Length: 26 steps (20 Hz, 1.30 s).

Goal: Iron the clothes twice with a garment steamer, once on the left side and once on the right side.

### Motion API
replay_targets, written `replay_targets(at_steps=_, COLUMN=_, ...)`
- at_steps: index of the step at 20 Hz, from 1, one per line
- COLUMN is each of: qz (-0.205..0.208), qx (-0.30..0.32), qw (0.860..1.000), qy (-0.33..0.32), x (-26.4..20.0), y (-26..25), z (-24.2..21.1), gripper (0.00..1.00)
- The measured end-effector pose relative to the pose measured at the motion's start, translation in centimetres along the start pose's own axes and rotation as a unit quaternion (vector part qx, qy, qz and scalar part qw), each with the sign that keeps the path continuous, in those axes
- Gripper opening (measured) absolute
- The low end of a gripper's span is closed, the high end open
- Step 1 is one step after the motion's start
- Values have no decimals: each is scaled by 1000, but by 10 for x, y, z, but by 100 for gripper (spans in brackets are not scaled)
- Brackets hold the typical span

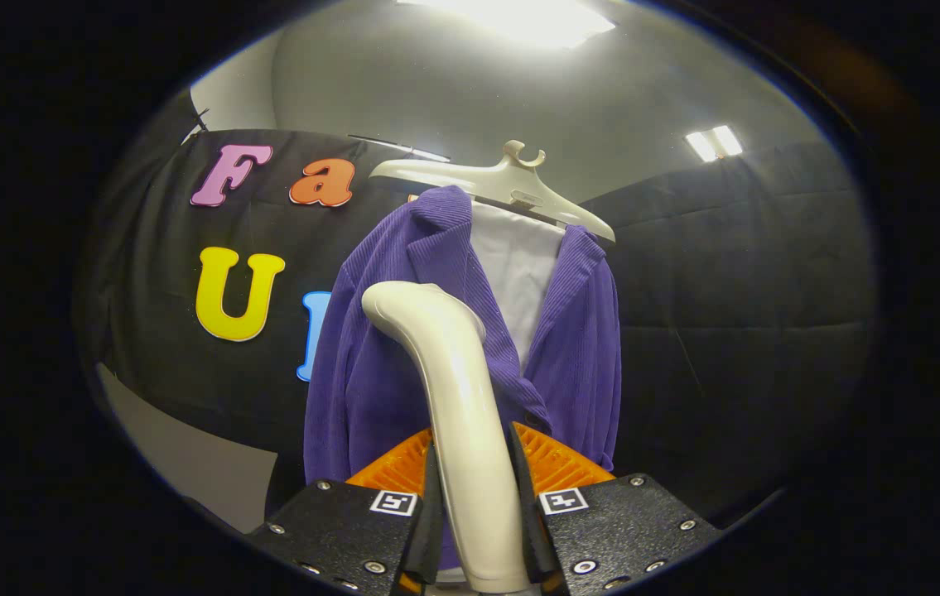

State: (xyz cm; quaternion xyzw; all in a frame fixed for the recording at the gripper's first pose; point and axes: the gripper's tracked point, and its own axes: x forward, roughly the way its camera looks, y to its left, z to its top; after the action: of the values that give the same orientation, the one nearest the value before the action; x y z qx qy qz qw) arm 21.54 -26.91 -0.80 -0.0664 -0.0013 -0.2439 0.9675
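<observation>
A purple corduroy jacket [370, 364] hangs on a cream hanger [490, 182] over a white shirt [515, 273], in front of the black cloth wall. My gripper [474, 497] is shut on the cream handle of the garment steamer [453, 389], with a finger pressing on each side of it. The steamer rises up from between the fingers and bends toward the jacket's left front panel. Its head sits against or very near the cloth just below the left lapel; I cannot tell whether it touches.
The black cloth wall [751, 273] runs behind and to the right of the jacket. A pale grey patch of floor or wall [188, 463] shows at the lower left. Ceiling lights [536, 16] glare overhead.
</observation>
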Motion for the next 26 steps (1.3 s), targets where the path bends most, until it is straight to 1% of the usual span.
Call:
replay_targets(at_steps=5, qz=-9, qx=-22, qw=999, qy=22, x=-10, y=0, z=-46, gripper=39)
replay_targets(at_steps=8, qz=-8, qx=-37, qw=998, qy=47, x=-14, y=6, z=-75, gripper=39)
replay_targets(at_steps=12, qz=-8, qx=-41, qw=997, qy=68, x=-24, y=7, z=-109, gripper=39)
replay_targets(at_steps=18, qz=-5, qx=-57, qw=993, qy=98, x=-42, y=8, z=-151, gripper=39)
replay_targets(at_steps=23, qz=-1, qx=-58, qw=990, qy=126, x=-58, y=13, z=-187, gripper=39)
replay_targets(at_steps=26, qz=-1, qx=-57, qw=988, qy=140, x=-66, y=12, z=-201, gripper=39)
